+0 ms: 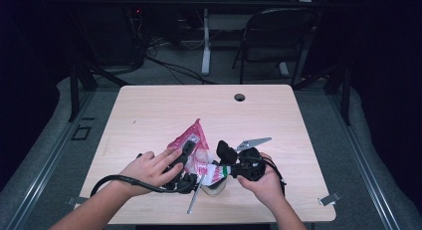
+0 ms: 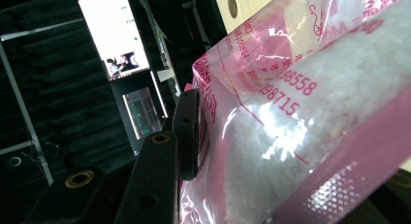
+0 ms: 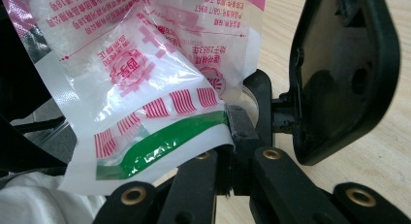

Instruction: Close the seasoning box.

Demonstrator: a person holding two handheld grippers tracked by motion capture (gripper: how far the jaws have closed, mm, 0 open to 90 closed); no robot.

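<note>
- We saw the far half of the wooden table (image 1: 164, 105) bare, save for a small cable hole (image 1: 240, 97) near its back edge; a hand could pass there freely.
- The near middle was crowded: the pink plastic bag (image 1: 191, 143) lay between the left gripper (image 1: 185, 155) and the right gripper (image 1: 228, 163), each clamped on the bag.
- A white pad (image 1: 215, 189) and a grey strip (image 1: 194, 197) lay just before the bag, blocking the near edge.
- The left gripper's cable (image 1: 112, 181) looped across the near left.
- The table's left and right margins stayed open.
</note>
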